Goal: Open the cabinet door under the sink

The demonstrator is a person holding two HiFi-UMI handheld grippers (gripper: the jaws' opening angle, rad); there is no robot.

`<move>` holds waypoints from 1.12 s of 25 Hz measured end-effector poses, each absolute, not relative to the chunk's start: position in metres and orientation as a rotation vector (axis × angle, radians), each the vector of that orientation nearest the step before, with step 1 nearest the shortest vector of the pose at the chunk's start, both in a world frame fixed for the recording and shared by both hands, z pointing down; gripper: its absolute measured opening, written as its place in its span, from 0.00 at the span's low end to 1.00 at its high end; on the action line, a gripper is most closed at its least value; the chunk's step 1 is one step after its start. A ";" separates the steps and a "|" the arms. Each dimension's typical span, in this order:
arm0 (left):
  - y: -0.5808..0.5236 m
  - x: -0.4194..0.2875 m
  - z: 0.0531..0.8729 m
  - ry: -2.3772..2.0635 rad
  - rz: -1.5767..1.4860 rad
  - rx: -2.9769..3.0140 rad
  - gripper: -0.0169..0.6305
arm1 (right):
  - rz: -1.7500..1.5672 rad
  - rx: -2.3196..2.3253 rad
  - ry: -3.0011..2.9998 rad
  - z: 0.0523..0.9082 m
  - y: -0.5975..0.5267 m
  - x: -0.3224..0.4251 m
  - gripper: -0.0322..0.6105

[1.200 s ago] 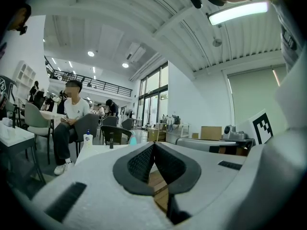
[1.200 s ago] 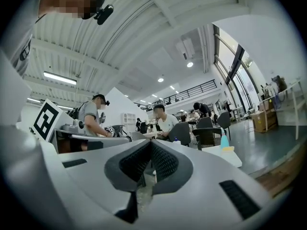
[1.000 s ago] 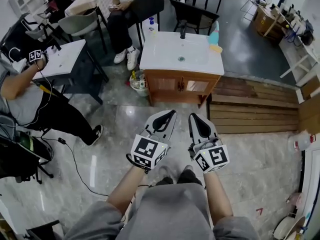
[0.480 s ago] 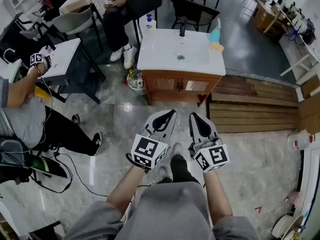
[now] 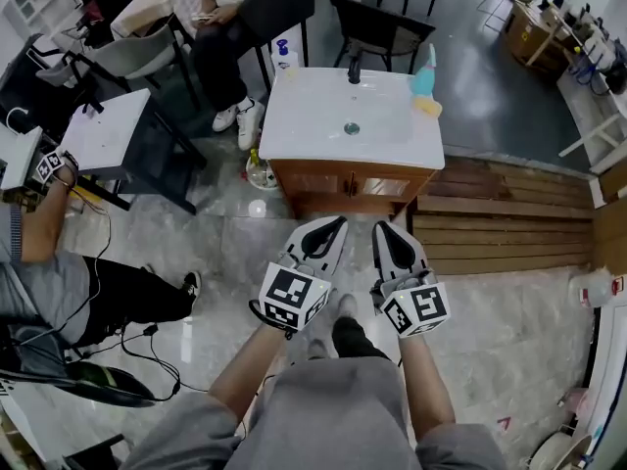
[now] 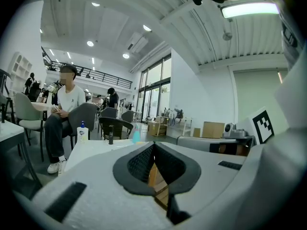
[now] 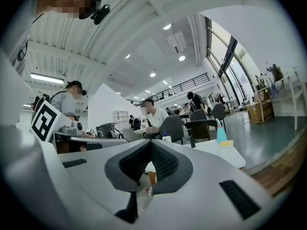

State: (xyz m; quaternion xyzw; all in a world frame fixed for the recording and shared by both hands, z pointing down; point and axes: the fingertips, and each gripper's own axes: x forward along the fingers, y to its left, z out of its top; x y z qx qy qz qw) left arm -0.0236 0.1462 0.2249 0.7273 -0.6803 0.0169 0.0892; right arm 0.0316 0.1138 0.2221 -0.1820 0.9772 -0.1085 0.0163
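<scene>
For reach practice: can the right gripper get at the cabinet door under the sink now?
Probably not yet: the right gripper sits well short of the cabinet door; only floor lies between.

- Soap bottle (image 5: 284,55), upright, white with a blue top.
- Teal bottle (image 5: 423,70), with a yellow sponge (image 5: 428,106) just beside it.
- Black chair (image 5: 380,29) at the top of the head view.
- Wooden planks (image 5: 509,218) lying flat on the floor at right.
- White table (image 5: 102,130) at left, with a grey chair (image 5: 132,57) beyond it.
- Seated person (image 5: 211,62) in dark trousers and white shoes.
- Another person (image 5: 118,287) at the left edge, with a black cable (image 5: 147,331) on the tiles nearby.
- White jug (image 5: 593,284) at the right edge.
</scene>
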 end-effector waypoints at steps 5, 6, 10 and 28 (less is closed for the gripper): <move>0.107 -0.032 0.230 -2.023 0.080 2.151 0.04 | -0.374 -0.559 3.032 0.228 0.073 0.026 0.06; 0.101 -0.033 0.232 -2.020 0.086 2.150 0.04 | -0.386 -0.560 3.032 0.231 0.067 0.025 0.06; 0.083 -0.042 0.247 -2.009 0.106 2.126 0.04 | -0.460 -0.593 3.022 0.248 0.044 0.019 0.06; 0.017 -0.145 0.311 -1.741 0.088 2.255 0.04 | -0.507 -0.971 2.982 0.304 -0.011 -0.074 0.06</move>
